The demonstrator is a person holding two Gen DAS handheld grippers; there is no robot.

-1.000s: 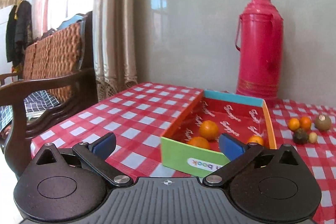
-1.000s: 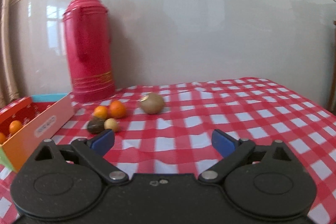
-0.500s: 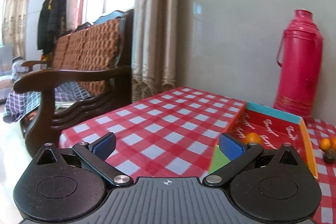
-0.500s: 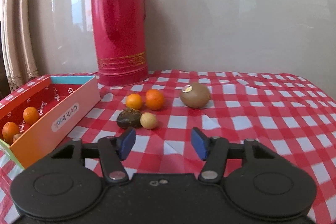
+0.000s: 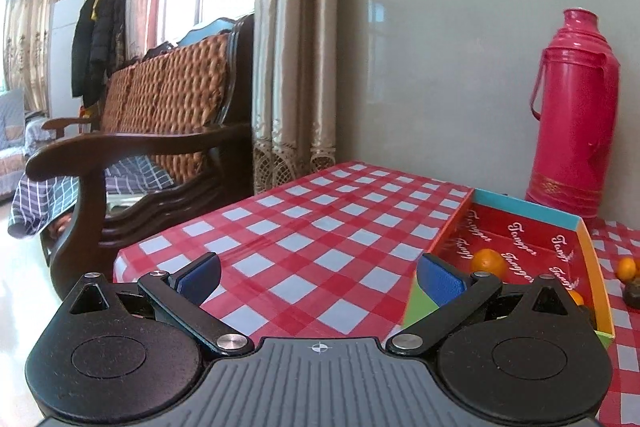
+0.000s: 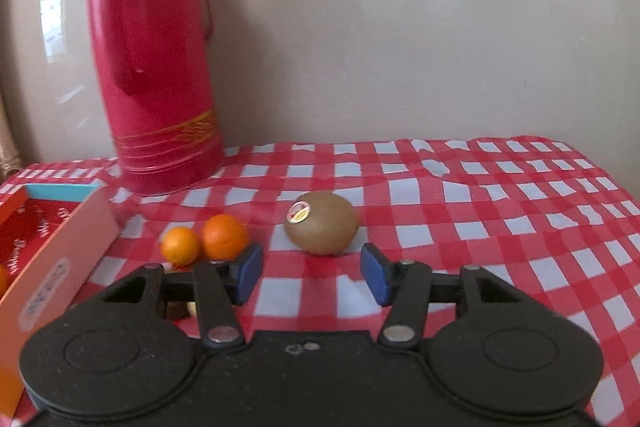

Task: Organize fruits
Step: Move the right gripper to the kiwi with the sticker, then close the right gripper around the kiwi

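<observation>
In the right wrist view a brown kiwi (image 6: pixel 322 222) with a sticker lies on the checked cloth, just beyond my right gripper (image 6: pixel 312 277), which is open and empty. Two oranges (image 6: pixel 225 235) (image 6: pixel 180 246) lie left of the kiwi. The cardboard box (image 6: pixel 60 263) stands at the left. In the left wrist view my left gripper (image 5: pixel 318 281) is open and empty above the table's left part, with the box (image 5: pixel 592 267) to its right holding an orange (image 5: pixel 488 262). A dark fruit (image 5: pixel 632 294) and an orange (image 5: pixel 626 267) show at the right edge.
A tall red thermos (image 6: pixel 154 67) stands against the wall behind the box; it also shows in the left wrist view (image 5: pixel 574 131). A wooden wicker-backed chair (image 5: pixel 160 131) stands off the table's left edge. A curtain (image 5: pixel 296 47) hangs behind it.
My right gripper has moved forward toward the kiwi and its fingers have narrowed, then widened a little. My left gripper has swung left, away from the box.
</observation>
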